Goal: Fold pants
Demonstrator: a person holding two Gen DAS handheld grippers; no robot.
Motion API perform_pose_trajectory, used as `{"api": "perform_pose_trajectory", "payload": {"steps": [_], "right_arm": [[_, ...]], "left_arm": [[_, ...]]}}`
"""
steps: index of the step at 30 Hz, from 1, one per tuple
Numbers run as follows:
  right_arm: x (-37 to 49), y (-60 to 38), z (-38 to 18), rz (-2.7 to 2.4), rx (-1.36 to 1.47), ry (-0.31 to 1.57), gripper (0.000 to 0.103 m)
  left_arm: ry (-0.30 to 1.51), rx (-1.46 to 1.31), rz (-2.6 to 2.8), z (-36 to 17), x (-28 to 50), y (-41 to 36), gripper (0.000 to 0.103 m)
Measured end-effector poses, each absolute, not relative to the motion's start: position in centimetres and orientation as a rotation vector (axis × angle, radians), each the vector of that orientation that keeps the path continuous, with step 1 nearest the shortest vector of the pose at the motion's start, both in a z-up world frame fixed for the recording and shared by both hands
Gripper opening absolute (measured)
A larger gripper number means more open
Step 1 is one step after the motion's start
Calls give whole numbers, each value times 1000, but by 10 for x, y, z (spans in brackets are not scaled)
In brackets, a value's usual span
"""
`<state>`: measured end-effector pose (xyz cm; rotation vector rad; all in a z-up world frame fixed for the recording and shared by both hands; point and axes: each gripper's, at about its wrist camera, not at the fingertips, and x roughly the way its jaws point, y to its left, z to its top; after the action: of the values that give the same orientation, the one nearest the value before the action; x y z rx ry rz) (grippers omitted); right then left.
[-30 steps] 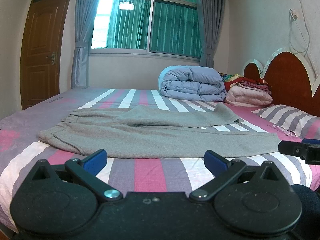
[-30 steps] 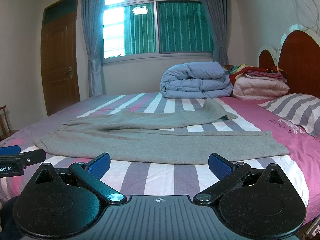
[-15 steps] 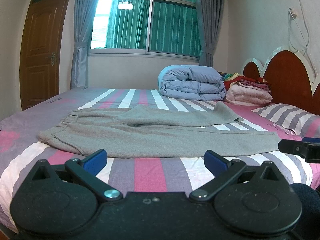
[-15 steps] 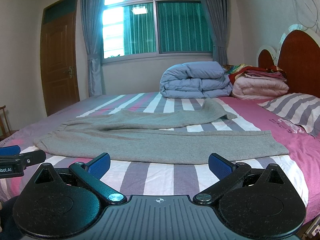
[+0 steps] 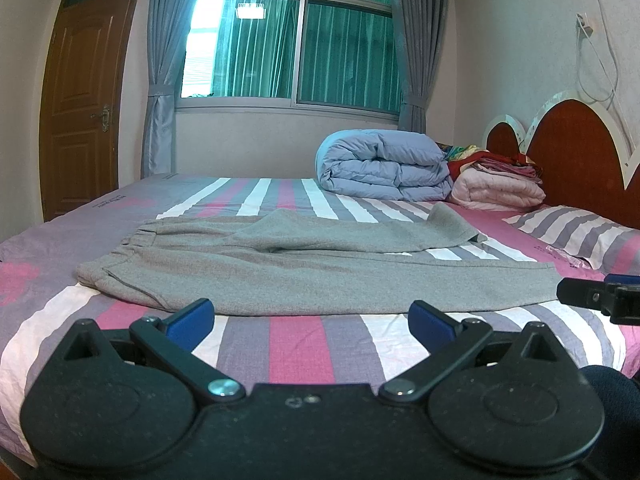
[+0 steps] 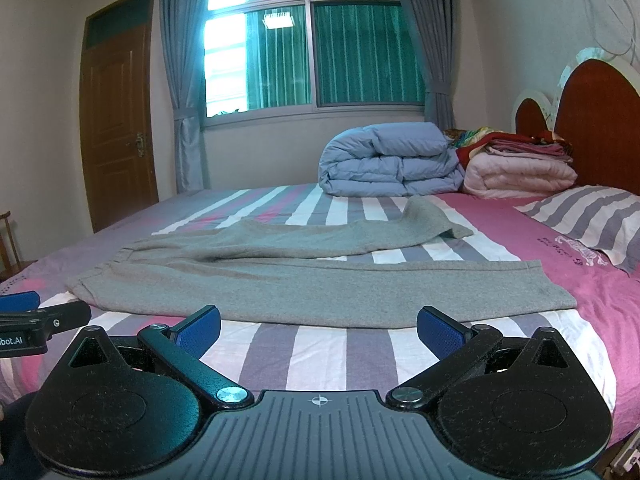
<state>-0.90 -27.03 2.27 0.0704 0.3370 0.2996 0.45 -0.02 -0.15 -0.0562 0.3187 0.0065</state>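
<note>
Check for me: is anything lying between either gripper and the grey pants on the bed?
Nothing visible. Only bare striped bedsheet lies between the open left gripper and the grey pants, and likewise ahead of the open right gripper. The folded duvet sits beyond the pants.

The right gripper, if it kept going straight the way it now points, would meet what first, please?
Probably the grey knitted pants spread on the striped bedsheet: the open right gripper points at the near leg's long edge, apart from it. Its height above the sheet is unclear, so it might skim the sheet first.
</note>
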Motion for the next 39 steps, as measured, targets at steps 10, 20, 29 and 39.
{"api": "perform_pose_trajectory", "payload": {"steps": [10, 20, 29, 39], "right_arm": [[-11, -272, 23, 298, 72, 340, 103], [-10, -271, 23, 297, 73, 340, 103], [-9, -272, 20, 295, 75, 342, 103], [28, -280, 22, 410, 129, 393, 103]], "left_arm": [[320, -55, 6, -2, 5, -1, 97], [321, -55, 6, -2, 5, -1, 97], [329, -59, 2, -3, 6, -1, 97], [389, -115, -24, -2, 32, 48, 97]]}}
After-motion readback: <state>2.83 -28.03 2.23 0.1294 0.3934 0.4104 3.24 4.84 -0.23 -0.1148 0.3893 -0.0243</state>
